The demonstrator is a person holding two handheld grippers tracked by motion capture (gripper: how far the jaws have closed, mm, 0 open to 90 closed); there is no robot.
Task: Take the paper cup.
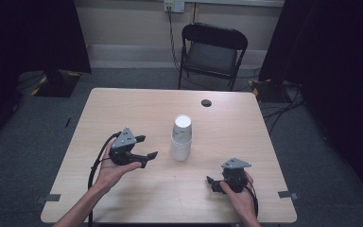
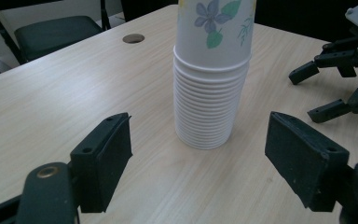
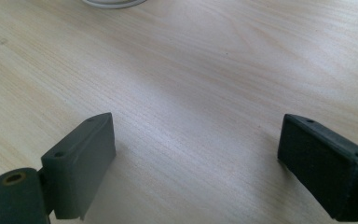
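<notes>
Stack of paper cups (image 1: 181, 138) stands upright mid-bench (image 1: 123, 109), top cup floral-printed, nothing touching it. Left tool (image 1: 144, 147) has its jaws wide apart, empty, aimed at the stack from just beside it, with the stack framed between the jaws in the left gripper view. Right tool (image 1: 212, 183) sits low over the bench nearer the person, jaws also spread wide and empty, clear of the stack.
</notes>
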